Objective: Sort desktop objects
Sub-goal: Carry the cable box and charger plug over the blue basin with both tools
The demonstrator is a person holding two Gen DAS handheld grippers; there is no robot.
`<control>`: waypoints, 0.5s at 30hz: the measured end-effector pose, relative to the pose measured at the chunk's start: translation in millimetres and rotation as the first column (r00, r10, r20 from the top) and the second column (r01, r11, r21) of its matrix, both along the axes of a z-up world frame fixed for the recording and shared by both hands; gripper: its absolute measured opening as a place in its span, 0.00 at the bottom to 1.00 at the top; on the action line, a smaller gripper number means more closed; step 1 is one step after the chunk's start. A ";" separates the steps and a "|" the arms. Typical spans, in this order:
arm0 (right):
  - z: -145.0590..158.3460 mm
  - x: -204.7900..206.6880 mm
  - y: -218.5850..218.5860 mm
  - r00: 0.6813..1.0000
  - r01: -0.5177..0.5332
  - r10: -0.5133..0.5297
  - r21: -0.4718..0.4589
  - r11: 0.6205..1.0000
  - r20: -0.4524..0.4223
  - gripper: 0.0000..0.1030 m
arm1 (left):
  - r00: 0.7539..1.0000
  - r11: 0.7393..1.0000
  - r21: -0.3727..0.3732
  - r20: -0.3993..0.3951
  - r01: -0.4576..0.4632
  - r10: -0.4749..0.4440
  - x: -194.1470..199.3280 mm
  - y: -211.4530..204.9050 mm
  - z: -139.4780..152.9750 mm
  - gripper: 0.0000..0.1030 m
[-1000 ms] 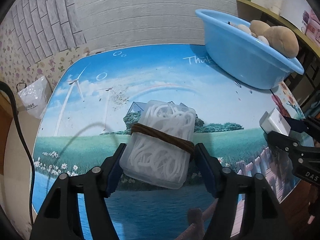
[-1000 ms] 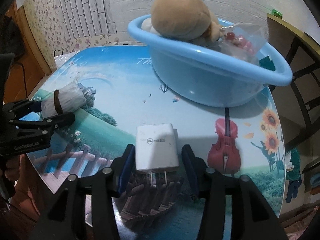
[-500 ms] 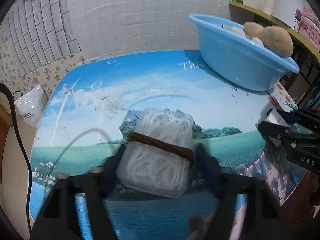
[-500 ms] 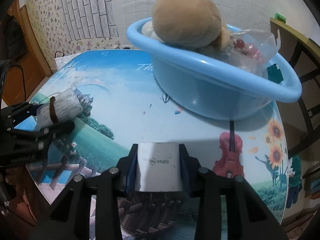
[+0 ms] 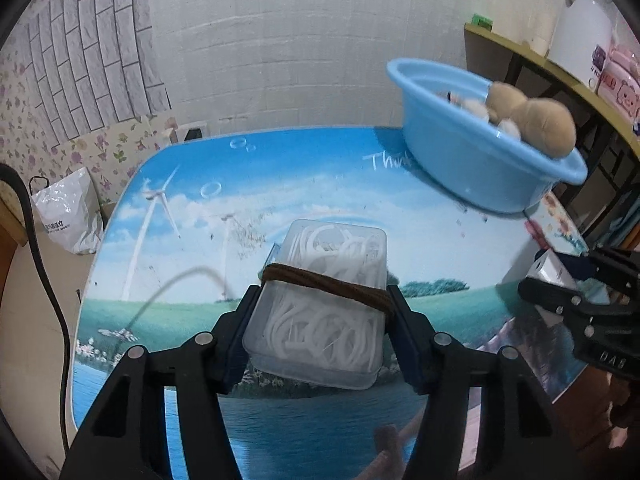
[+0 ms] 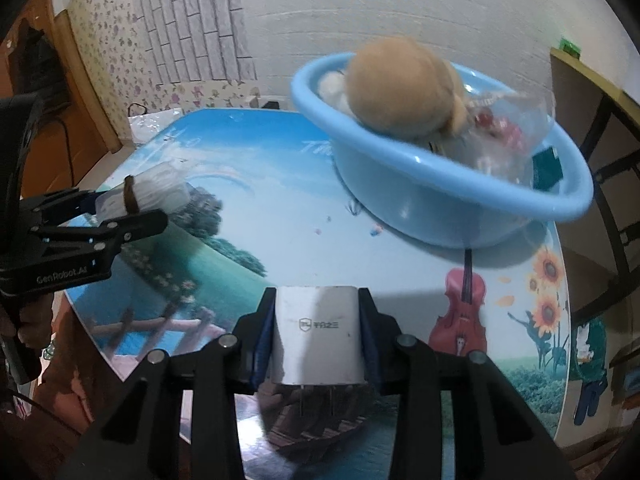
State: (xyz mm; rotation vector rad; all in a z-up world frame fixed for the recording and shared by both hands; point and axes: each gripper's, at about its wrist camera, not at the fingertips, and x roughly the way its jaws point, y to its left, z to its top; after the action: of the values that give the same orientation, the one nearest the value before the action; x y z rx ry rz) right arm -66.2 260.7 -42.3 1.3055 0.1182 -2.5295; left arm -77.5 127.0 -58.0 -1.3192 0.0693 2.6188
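Both grippers loaded, both raised off the table (image 5: pixel 280 168). Left gripper (image 5: pixel 320 320) is clamped on a clear plastic box (image 5: pixel 320 312) packed with white floss picks and bound across its middle by a brown elastic band (image 5: pixel 328 280); the pads press its two long sides and the box hangs above the front-centre of the table, well short of the basin. Right gripper (image 6: pixel 318 336) is clenched on a white wall charger (image 6: pixel 318 334), logo face up, prongs pointing back toward the camera, held above the front edge near the violin print (image 6: pixel 464 300). The blue basin (image 6: pixel 440 208) sits at the far right corner of the table; it already holds a tan plush toy (image 6: pixel 400 88), a white soft item, a clear bag of reddish bits (image 6: pixel 500 128) and a dark small object against its right wall. Judgement: the step in hand is carrying, both picks done, neither item yet dropped. The table shows no other loose items in these views, so these may be the last two. Next move calls for bringing each gripper over the basin rim in turn, right one first as it is nearer, high enough to clear the plush, then letting go over a free patch. Risk: the two grippers crowding each other at the rim; the charger could bounce off the plush.
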 end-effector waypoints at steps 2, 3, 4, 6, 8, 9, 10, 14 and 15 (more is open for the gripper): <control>5.1 1.8 -4.6 1.000 -0.022 0.022 0.000 1.000 -0.009 0.36 | 1.000 1.000 -0.009 -0.005 -0.001 0.001 -1.1 0.7 5.0 0.58; 7.5 2.6 -8.0 0.999 -0.035 0.035 0.004 0.999 -0.015 0.36 | 1.000 1.000 -0.014 -0.009 -0.003 0.003 -1.3 1.2 7.6 0.58; 10.3 3.5 -12.3 0.999 -0.047 0.047 0.003 0.999 -0.020 0.36 | 1.000 1.000 -0.014 -0.014 -0.005 0.004 -0.8 1.6 10.5 0.58; 15.9 5.0 -17.1 0.997 -0.068 0.068 -0.003 0.998 -0.031 0.36 | 1.000 1.000 -0.004 -0.024 -0.010 0.010 -1.1 1.7 17.1 0.58; 22.0 7.2 -21.4 0.995 -0.089 0.088 -0.010 0.996 -0.044 0.36 | 0.999 1.000 0.009 -0.033 -0.017 0.017 -3.0 1.5 24.4 0.58; 25.6 8.1 -22.9 0.994 -0.102 0.101 -0.013 0.995 -0.050 0.36 | 0.999 1.000 0.014 -0.036 -0.019 0.020 -4.5 1.6 27.9 0.58; 29.9 7.9 -23.4 0.991 -0.117 0.115 -0.017 0.993 -0.061 0.36 | 0.999 1.000 0.015 -0.040 -0.022 0.022 -5.7 2.0 30.4 0.58; 51.3 8.4 -15.1 0.987 -0.126 0.120 -0.046 0.991 -0.104 0.36 | 0.997 0.999 0.026 -0.076 -0.022 0.024 -10.6 4.4 48.6 0.58; 55.5 7.0 -12.0 0.987 -0.120 0.114 -0.051 0.991 -0.112 0.36 | 0.996 0.999 0.031 -0.085 -0.017 0.020 -11.6 5.7 53.8 0.58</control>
State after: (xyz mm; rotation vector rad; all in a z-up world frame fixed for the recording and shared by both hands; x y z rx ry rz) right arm -59.2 248.7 13.1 1.1058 0.1396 -2.4850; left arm -89.1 132.7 -4.2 -1.2033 0.0308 2.6807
